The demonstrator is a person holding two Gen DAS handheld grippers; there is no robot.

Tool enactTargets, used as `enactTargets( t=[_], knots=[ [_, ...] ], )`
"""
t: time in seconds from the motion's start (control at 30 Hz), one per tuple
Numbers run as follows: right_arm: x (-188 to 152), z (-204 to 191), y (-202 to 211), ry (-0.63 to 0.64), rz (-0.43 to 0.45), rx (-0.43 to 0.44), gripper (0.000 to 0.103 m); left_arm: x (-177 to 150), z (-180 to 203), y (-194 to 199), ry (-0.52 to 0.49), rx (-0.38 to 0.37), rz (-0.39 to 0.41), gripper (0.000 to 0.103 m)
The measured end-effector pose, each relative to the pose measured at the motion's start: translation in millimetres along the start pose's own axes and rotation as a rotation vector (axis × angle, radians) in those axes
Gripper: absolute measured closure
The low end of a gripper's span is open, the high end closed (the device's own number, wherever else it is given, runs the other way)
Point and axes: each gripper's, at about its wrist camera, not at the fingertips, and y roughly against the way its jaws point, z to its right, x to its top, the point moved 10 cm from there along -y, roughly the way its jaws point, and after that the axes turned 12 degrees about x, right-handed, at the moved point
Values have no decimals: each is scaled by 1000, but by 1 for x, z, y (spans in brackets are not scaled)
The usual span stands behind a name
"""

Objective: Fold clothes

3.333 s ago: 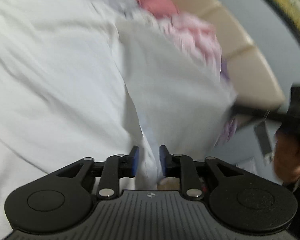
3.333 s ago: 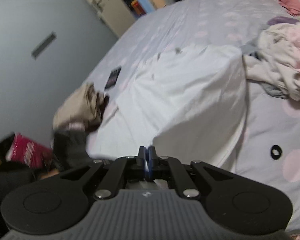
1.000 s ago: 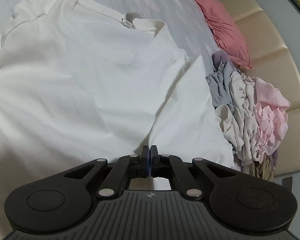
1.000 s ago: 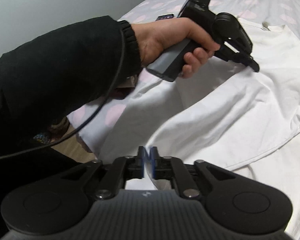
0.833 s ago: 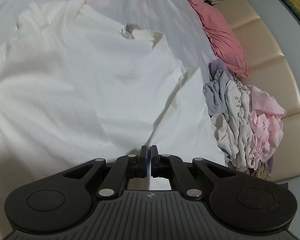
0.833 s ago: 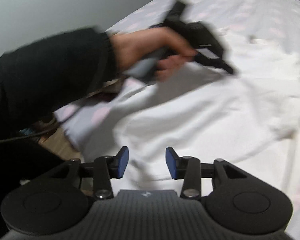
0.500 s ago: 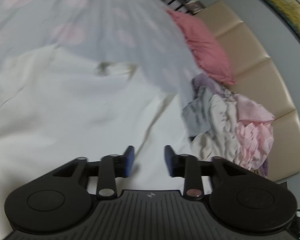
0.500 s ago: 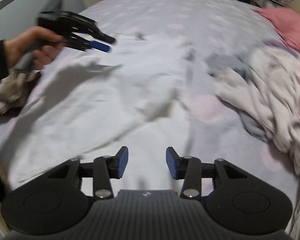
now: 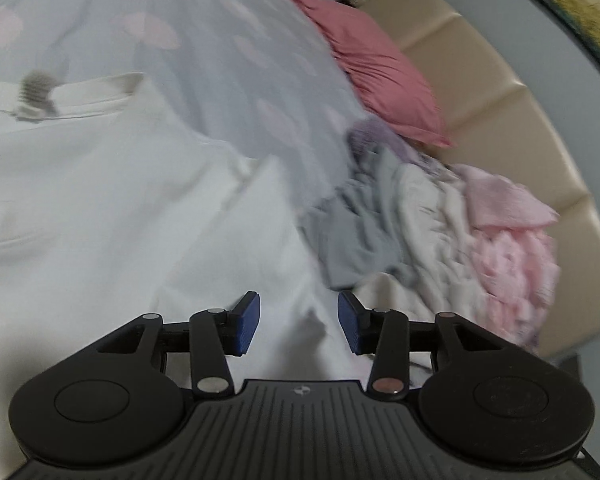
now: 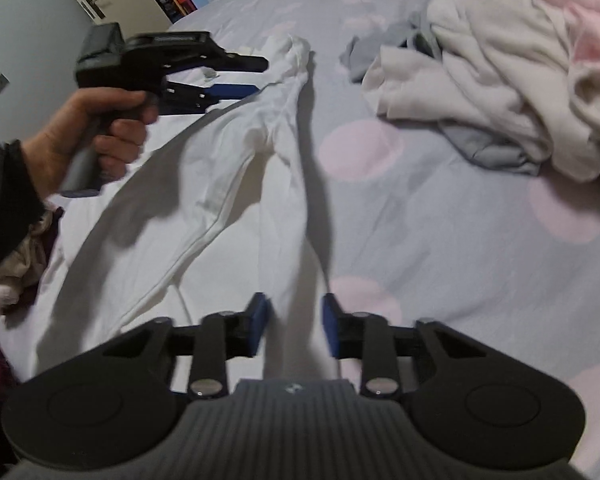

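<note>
A white T-shirt point(image 9: 100, 184) lies spread on the bed, collar and label at the far left; in the right wrist view it point(image 10: 220, 200) runs from the near edge to a bunched sleeve tip. My left gripper point(image 9: 299, 322) is open and empty just above the shirt's right edge. It also shows in the right wrist view point(image 10: 256, 76), open and held over the shirt. My right gripper point(image 10: 293, 322) is open and empty, low over the shirt's near part.
A heap of grey, cream and pink clothes point(image 9: 440, 224) lies on the bed to the right, also in the right wrist view point(image 10: 500, 52). A pink pillow point(image 9: 376, 76) and beige padded headboard point(image 9: 500, 92) stand beyond. The sheet point(image 10: 440, 220) is grey with pink dots.
Both grippers held the shirt shut a second ago, then opened and let it go. The shirt now lies on the bed. Both grippers have swung toward its right side.
</note>
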Motion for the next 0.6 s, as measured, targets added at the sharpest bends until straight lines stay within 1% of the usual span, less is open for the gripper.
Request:
enactTargets(
  t=[0.03, 0.07, 0.13, 0.17, 0.27, 0.4, 0.43, 0.5, 0.6],
  knots=[
    [-1, 0, 0, 3, -3, 4, 101, 1, -3, 0, 18, -6, 5, 63],
    [-2, 0, 1, 8, -4, 7, 100, 1, -6, 0, 34, -12, 11, 63],
    [2, -4, 12, 52, 24, -5, 101, 4, -7, 3, 47, -16, 27, 63],
    [4, -6, 17, 60, 33, 4, 101, 5, -7, 4, 52, -19, 35, 63],
    [9, -5, 27, 105, 57, -34, 101, 6, -5, 6, 61, -33, 39, 63],
    [1, 34, 28, -57, 38, -96, 101, -3, -6, 4, 54, 4, 30, 63],
    [-1, 42, 29, -92, 36, -108, 97, -3, -3, 10, 54, -13, 43, 63],
    [4, 33, 37, -50, 61, -61, 94, -2, 4, 22, 54, -48, 70, 63],
    [4, -6, 49, 119, 71, 72, 58, -6, 16, 41, 46, -95, 88, 63]
  ],
)
